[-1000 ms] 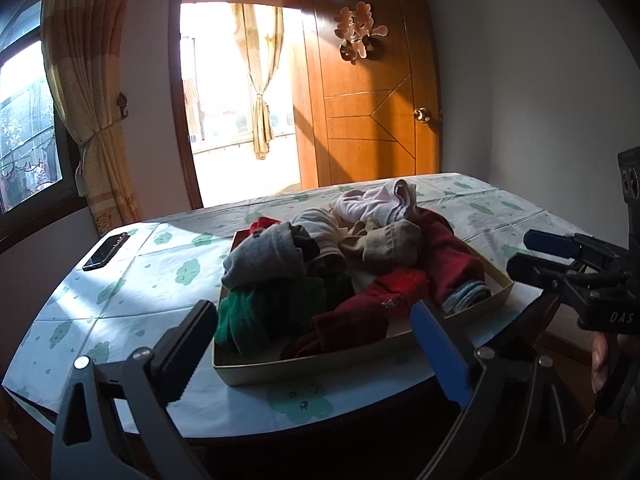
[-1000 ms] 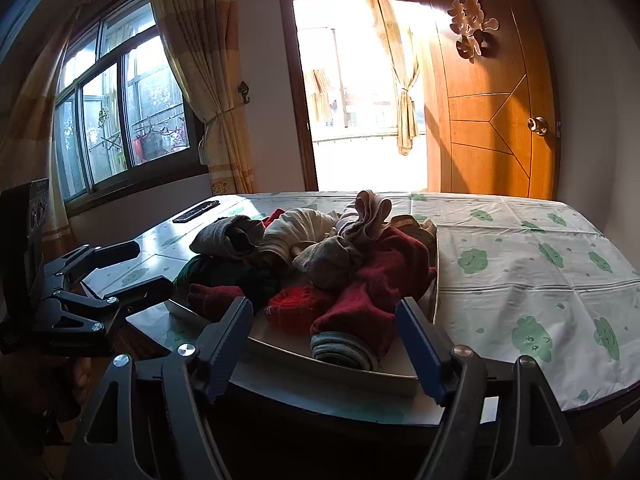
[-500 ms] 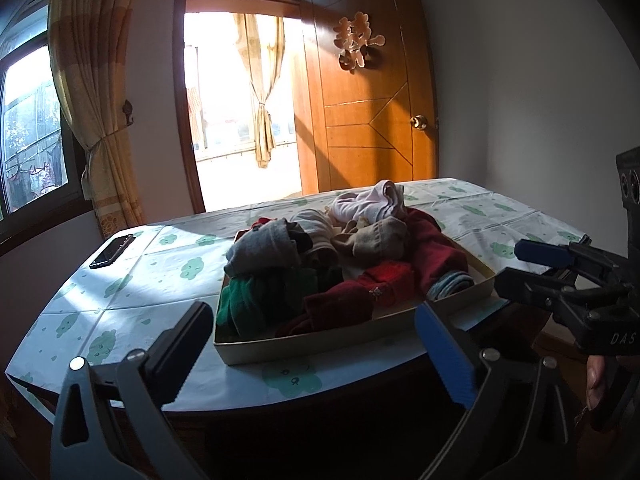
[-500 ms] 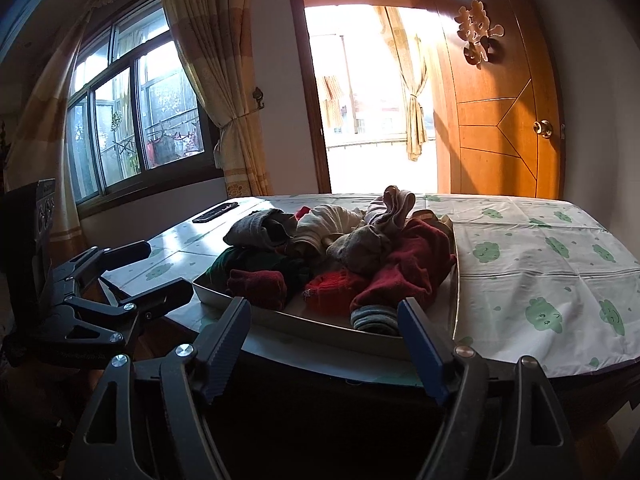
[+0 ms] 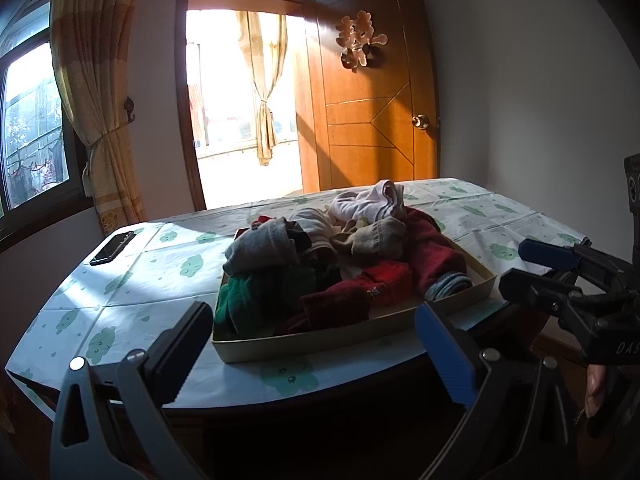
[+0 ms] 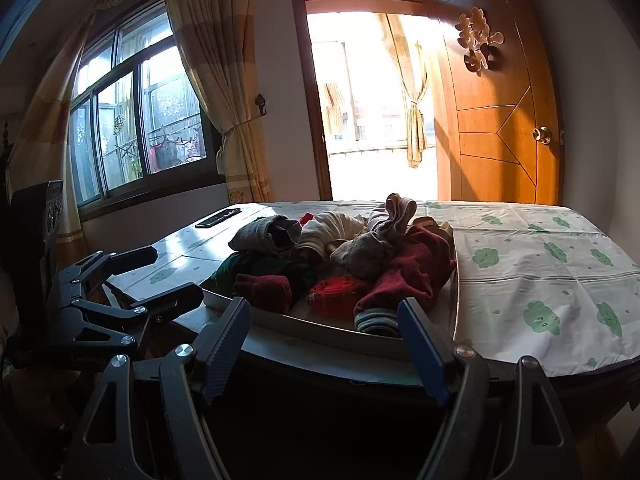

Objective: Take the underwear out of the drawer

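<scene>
Both claws hang spread and empty off the table's near edge: left claw, right claw. The drawer, heaped with underwear, lies just ahead of both, nothing between. A phone rests far left beyond the left claw.

Black hand-held gripper frames, silver screws, ribbed blue finger pads.
</scene>
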A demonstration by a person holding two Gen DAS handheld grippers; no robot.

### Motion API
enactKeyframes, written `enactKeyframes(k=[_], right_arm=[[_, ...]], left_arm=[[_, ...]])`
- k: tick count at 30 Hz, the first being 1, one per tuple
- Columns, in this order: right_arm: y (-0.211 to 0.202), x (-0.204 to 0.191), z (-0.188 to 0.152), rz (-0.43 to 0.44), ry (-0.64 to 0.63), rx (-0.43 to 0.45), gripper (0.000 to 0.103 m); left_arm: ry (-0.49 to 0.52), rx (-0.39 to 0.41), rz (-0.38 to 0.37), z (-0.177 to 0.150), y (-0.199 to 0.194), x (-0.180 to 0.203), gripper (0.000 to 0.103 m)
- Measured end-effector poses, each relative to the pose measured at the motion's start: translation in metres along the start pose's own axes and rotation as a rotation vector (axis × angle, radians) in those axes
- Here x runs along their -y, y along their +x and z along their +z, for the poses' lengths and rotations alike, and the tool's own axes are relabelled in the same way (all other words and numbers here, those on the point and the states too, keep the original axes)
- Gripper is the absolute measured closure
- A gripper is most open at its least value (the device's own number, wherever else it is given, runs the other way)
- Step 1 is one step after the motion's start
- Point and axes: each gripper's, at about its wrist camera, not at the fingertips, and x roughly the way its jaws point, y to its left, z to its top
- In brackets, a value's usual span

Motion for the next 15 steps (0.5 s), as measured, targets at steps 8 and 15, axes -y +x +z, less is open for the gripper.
enactKeyframes(k=[8,15], right_arm=[[-0.0018,0.0005,0.0007,0.0,-0.002,0.005,0.025],[-0.0042,-0.0015,0.0024,-0.002,-0.009,0.01,0.025]], left_arm=[[-0.001,-0.001,-0.003,-0.001,-0.0007,0.0013,0.001],[-0.035,-0.014,-0.01,-0.0031,0.0007,-0.0006,0.001]])
